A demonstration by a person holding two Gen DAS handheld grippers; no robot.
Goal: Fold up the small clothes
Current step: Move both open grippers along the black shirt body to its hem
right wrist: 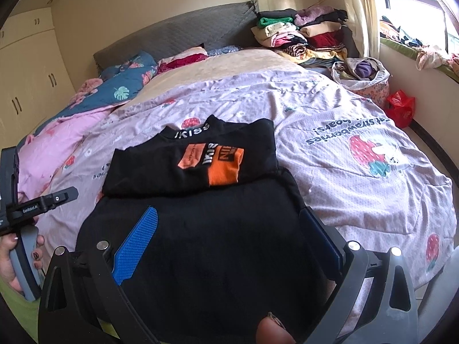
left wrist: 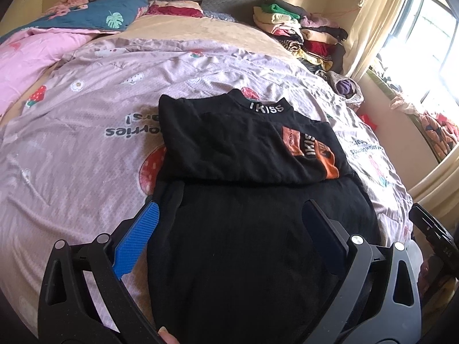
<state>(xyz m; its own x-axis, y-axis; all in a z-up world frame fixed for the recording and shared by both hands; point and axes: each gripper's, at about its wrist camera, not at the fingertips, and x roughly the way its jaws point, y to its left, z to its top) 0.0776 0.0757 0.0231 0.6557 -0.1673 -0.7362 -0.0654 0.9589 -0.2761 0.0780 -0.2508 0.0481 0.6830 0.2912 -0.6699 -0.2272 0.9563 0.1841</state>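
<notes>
Near the front edge of the bed, a black top lay flat on the lilac strawberry-print cover, its collar at the far end and its hem at the near end. Both sides had been laid inward over the chest, so the orange print showed only as a patch on the right, and the garment made a long narrow strip. Its long axis ran straight away from both grippers, near to far.

The left gripper hung over the near part of the strip with its jaws spread wide and nothing between them. Its blue left pad sat just outside the cloth's left edge, over the cover, while the dark right pad was above the black fabric. The right gripper was equally released and empty. It hovered above the same hem end, its blue pad over the cloth and its right finger close to the strip's right border.

Judging by this, the next fold would carry the hem toward the collar. Each gripper stood near its own corner of the hem, neither plainly closer. From above I could not tell whether any finger touched the fabric. A stack of folded clothes sat at the far right.
</notes>
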